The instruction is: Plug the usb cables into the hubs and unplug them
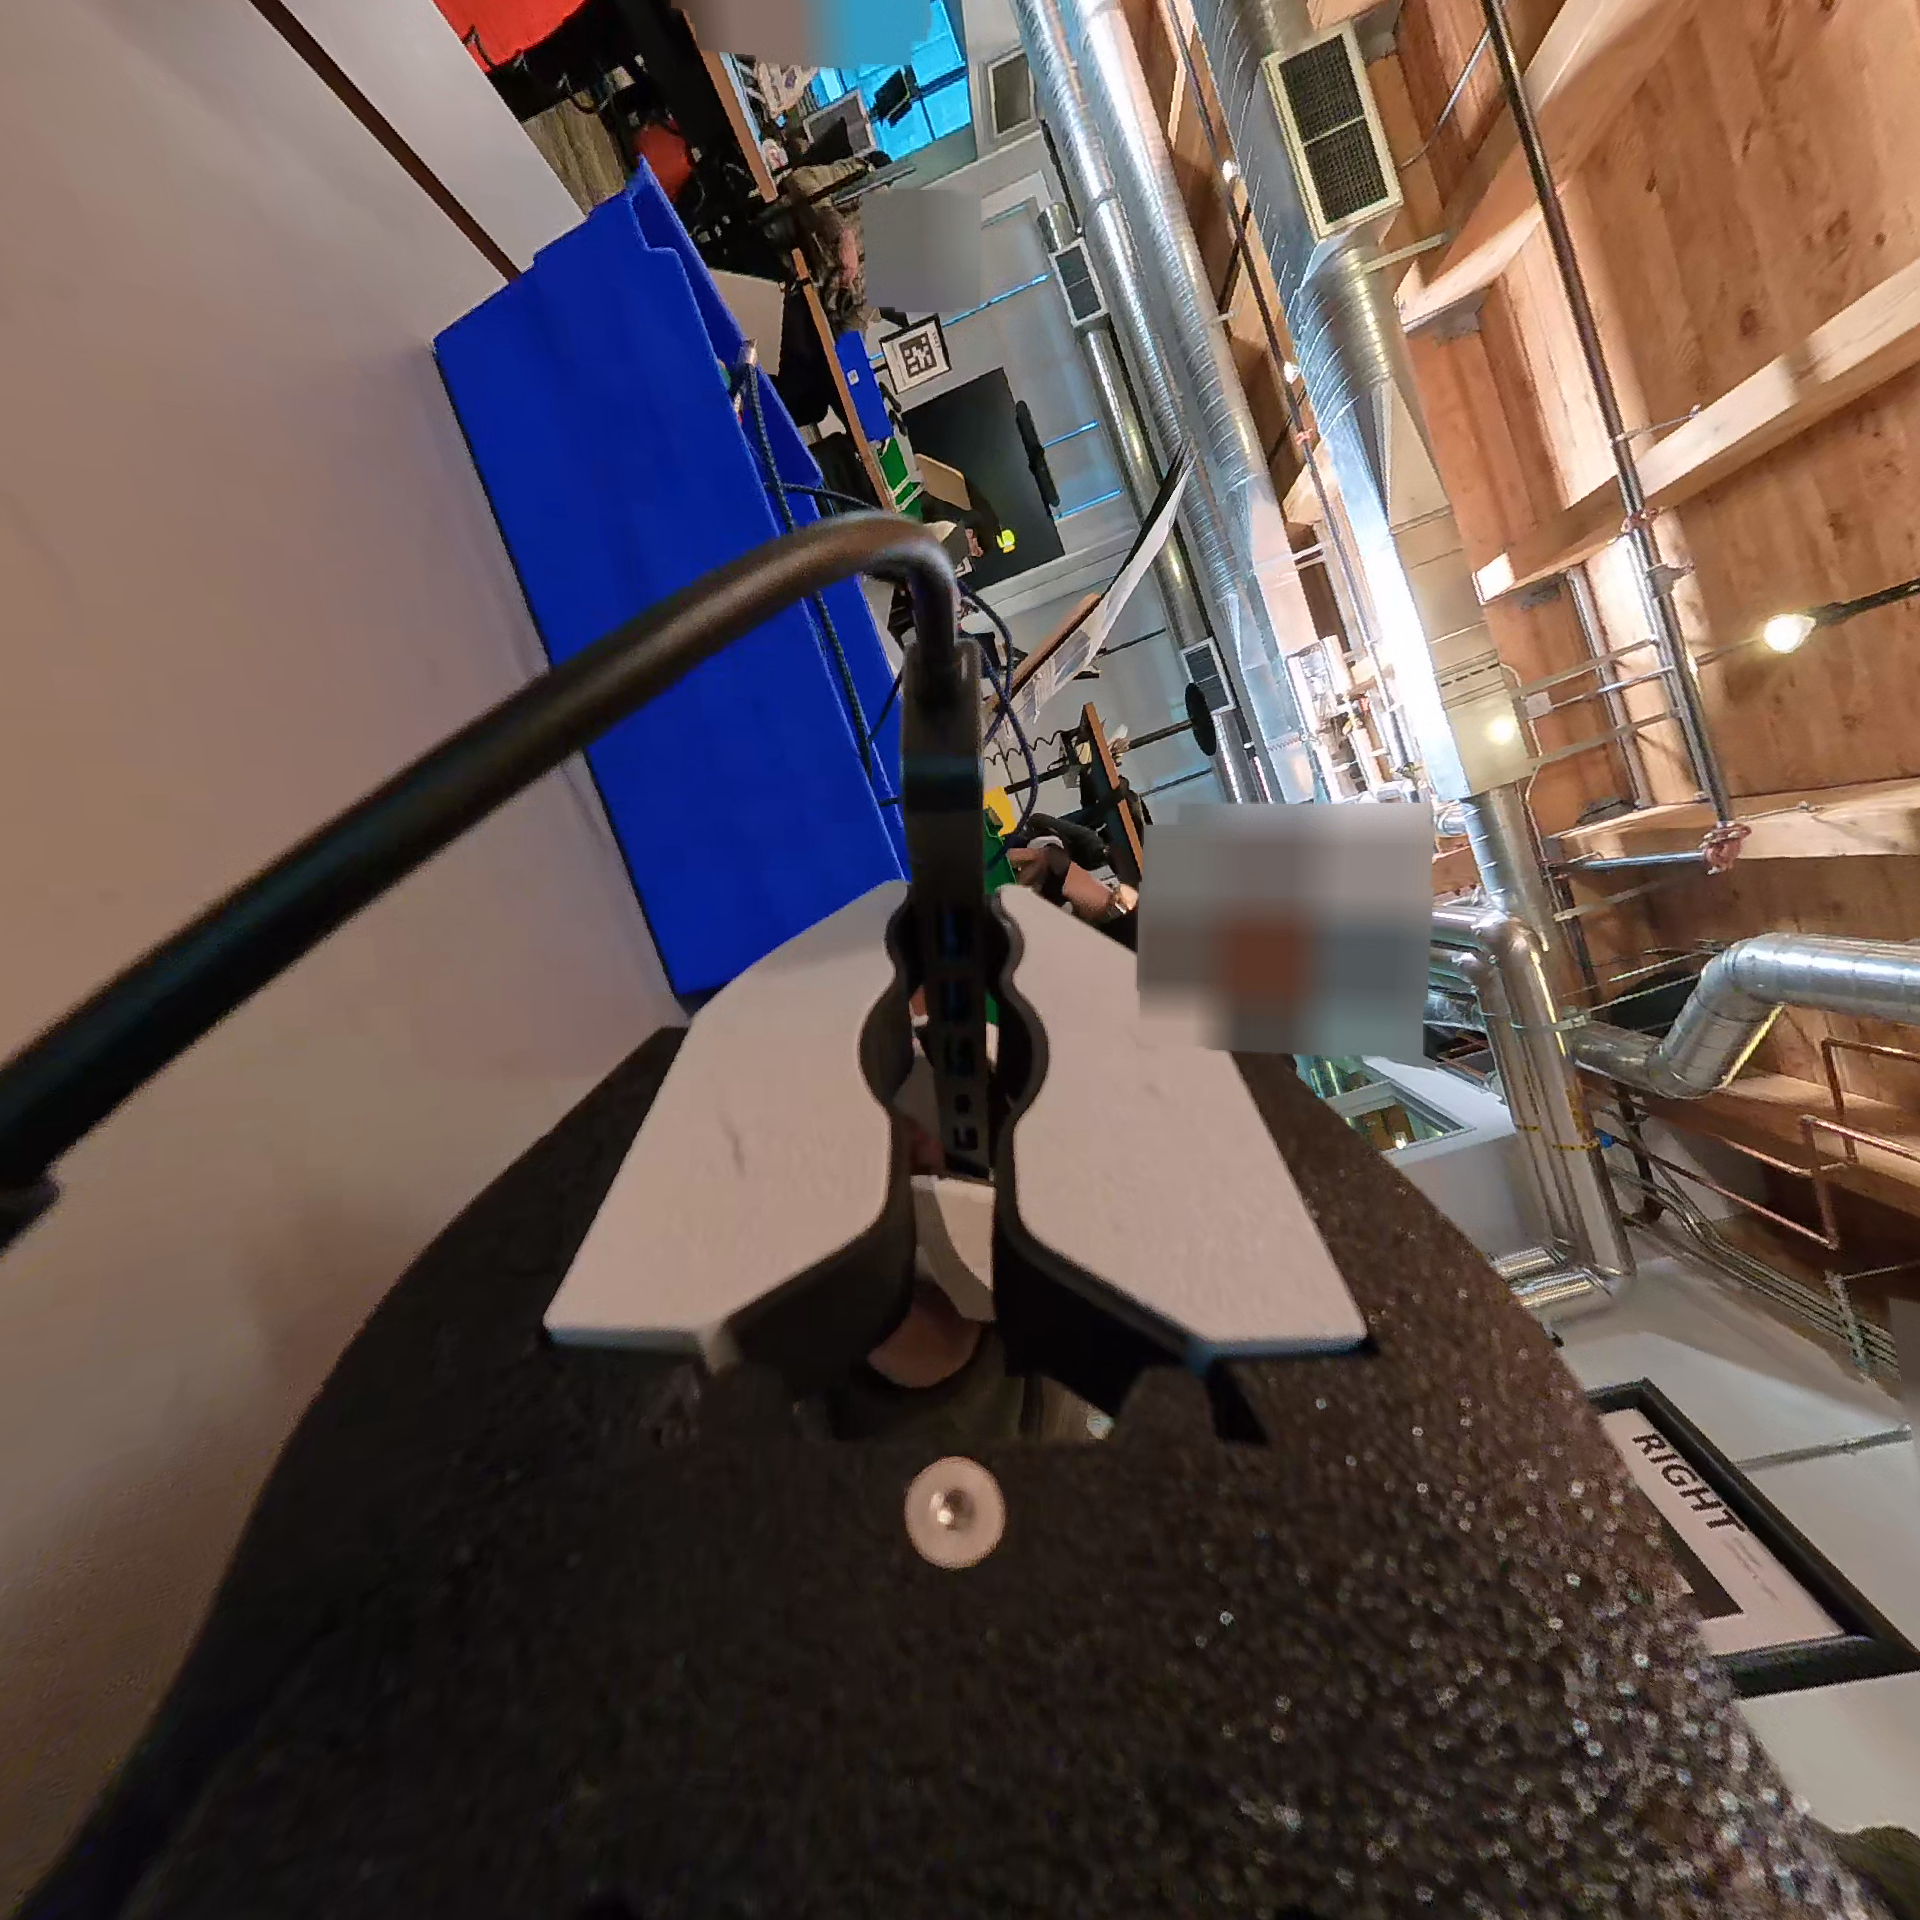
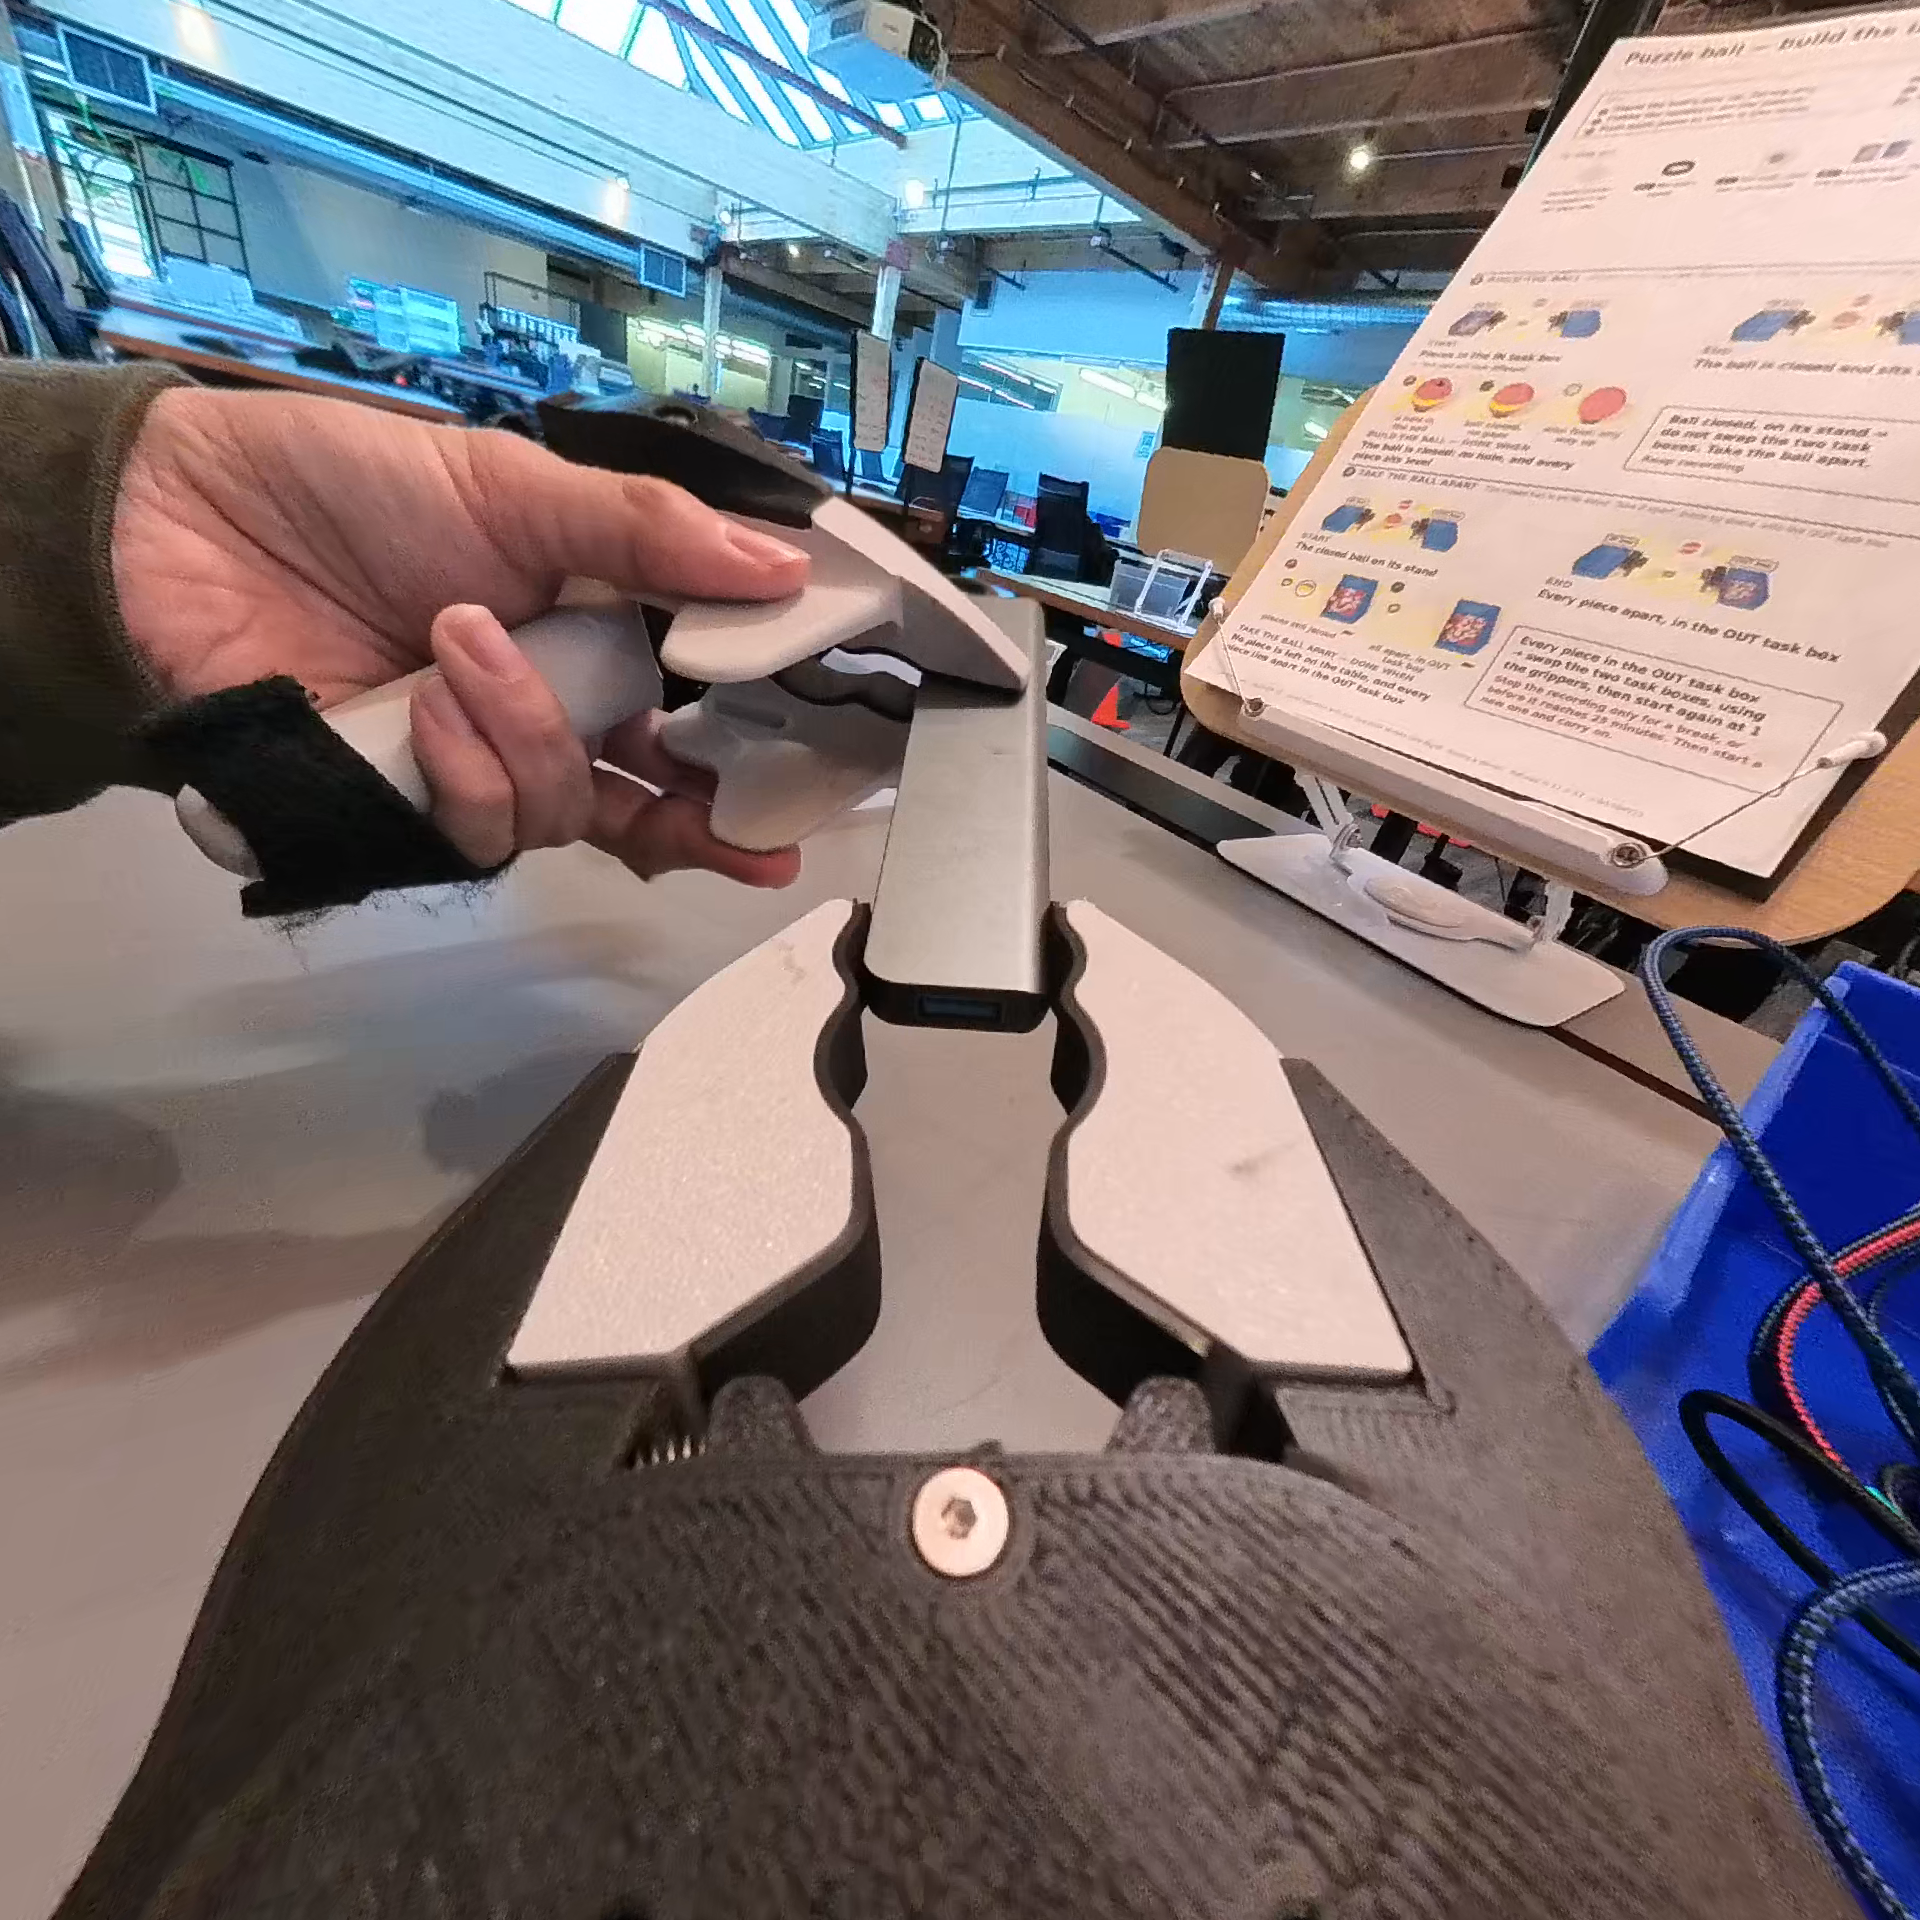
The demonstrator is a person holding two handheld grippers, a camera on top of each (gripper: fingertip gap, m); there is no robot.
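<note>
A slim grey USB hub (image 2: 961,810) is held above the table between both grippers. My right gripper (image 2: 956,940) is shut on its near end, where an empty port faces the camera. My left gripper (image 2: 935,691), held by a hand (image 2: 416,582), is shut on the hub's far part. In the left wrist view the hub (image 1: 956,1039) shows edge-on between the fingers of the left gripper (image 1: 951,925), with a row of ports along its side. A black cable (image 1: 416,790) leaves the hub's far end and curves away to the left.
A blue bin (image 2: 1766,1299) at the right holds several braided cables (image 2: 1756,1143); it also shows in the left wrist view (image 1: 644,582). An instruction sheet on a stand (image 2: 1610,520) stands at the back right. The grey table (image 2: 312,1039) lies below. One gripper's finger ends stand about 6 cm off the other's.
</note>
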